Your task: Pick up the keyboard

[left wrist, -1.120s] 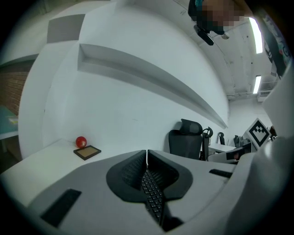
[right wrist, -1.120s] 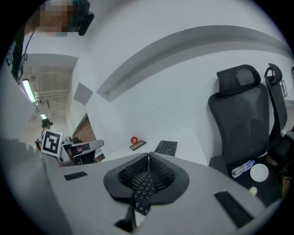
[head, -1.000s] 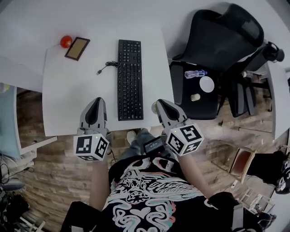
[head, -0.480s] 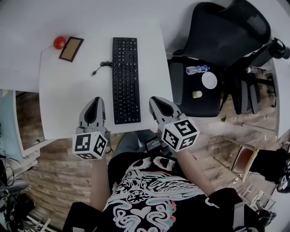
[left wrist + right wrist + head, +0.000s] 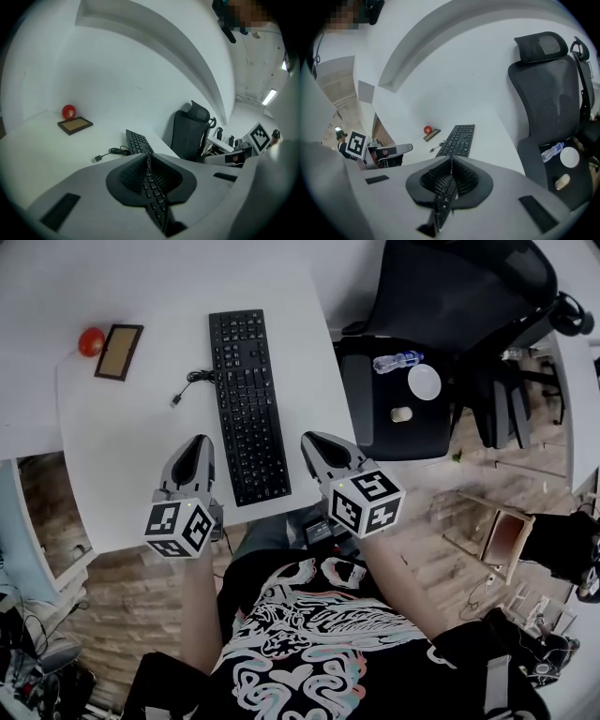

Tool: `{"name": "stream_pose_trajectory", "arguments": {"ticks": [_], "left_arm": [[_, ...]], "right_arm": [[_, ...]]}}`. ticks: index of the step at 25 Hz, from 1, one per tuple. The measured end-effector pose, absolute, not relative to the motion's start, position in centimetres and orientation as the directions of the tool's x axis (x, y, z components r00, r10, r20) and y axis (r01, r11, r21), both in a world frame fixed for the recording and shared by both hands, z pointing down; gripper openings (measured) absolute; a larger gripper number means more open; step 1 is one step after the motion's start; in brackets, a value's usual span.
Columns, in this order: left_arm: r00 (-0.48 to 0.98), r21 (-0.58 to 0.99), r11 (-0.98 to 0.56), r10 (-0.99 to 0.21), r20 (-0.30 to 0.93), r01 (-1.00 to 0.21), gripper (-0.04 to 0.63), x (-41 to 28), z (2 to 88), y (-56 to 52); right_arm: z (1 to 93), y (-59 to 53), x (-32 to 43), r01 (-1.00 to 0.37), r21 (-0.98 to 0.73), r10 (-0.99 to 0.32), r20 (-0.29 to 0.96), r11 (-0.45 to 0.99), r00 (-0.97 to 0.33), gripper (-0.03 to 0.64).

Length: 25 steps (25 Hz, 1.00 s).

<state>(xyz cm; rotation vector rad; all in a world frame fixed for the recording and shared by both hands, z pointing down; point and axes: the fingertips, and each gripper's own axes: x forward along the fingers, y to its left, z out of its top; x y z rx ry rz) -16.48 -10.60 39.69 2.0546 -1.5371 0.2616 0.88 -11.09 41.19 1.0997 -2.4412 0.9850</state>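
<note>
The black keyboard (image 5: 248, 404) lies lengthwise on the white table (image 5: 131, 456), its cable and USB plug (image 5: 176, 399) trailing off its left side. My left gripper (image 5: 195, 446) hovers just left of the keyboard's near end, jaws shut with nothing in them. My right gripper (image 5: 313, 442) hovers just right of that near end, at the table's edge, also shut and empty. In the left gripper view the keyboard (image 5: 138, 141) runs ahead past the closed jaws (image 5: 146, 157). In the right gripper view the keyboard (image 5: 459, 139) lies ahead of the closed jaws (image 5: 451, 159).
A red ball (image 5: 91, 340) and a small framed picture (image 5: 118, 338) sit at the table's far left. Right of the table stands a black office chair (image 5: 441, 324), with a water bottle (image 5: 398, 362), a white disc (image 5: 425, 382) and a small pale object (image 5: 401, 413) on its seat.
Both grippers have sunk toward the table beside the keyboard's near end, jaws still shut. The head view has swung, so the table now sits further left and tilted.
</note>
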Motion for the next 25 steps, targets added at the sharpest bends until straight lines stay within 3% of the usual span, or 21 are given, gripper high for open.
{"name": "stream_pose_trajectory", "arguments": {"ticks": [14,25], "left_arm": [[0.438,0.399,-0.237,-0.712,0.549,-0.886,0.025,-15.7,44.8,-12.6],[0.526,0.544,-0.186,-0.625,0.577,-0.818,0.034,-15.4,47.7,-13.0]], "right_arm": [[46.8,-11.3,0.4,-0.791,-0.464,-0.506,0.608,0.398,-0.612,0.031],[49.1,-12.0,-1.4,-0.741,-0.555,-0.423,0.609,0.378,-0.671,0.034]]}}
